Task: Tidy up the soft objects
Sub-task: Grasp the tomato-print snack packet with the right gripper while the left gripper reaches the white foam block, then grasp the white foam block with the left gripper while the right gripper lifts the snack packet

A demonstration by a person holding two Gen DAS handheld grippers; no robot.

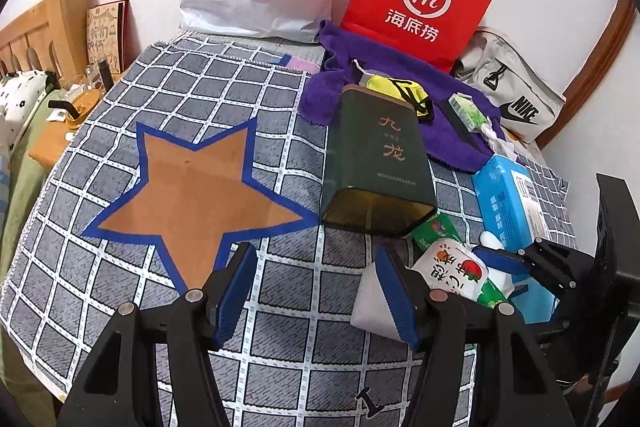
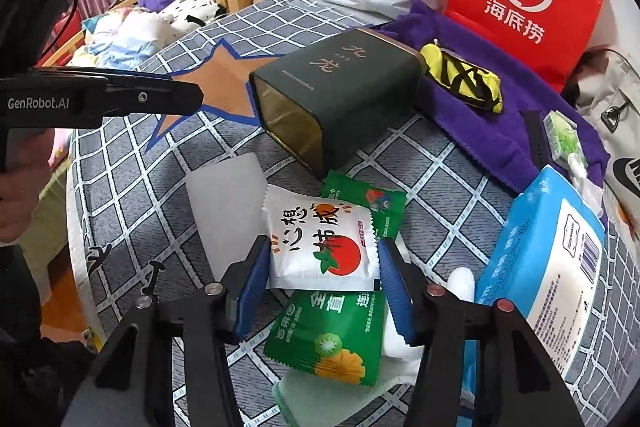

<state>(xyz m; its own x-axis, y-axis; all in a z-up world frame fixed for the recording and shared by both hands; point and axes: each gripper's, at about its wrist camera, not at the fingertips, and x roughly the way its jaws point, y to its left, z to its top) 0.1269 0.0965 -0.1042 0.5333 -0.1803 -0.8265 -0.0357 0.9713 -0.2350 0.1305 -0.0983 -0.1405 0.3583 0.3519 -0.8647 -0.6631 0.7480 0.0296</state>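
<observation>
Right gripper straddles the white snack packet, blue ribbed pads at its side edges, apparently just touching; whether they pinch is unclear. Left gripper hangs unclenched, holding nothing, over bare checked cloth beside a flat white sheet. Glossy green packets crowd below, an open-ended dark tin lies behind, a tissue pack nears the table's right edge.

My pads were blue. The cloth was grey with a white grid and an orange, blue-edged star. The tin was dark green, the near packet white with a red tomato, the towel purple.
</observation>
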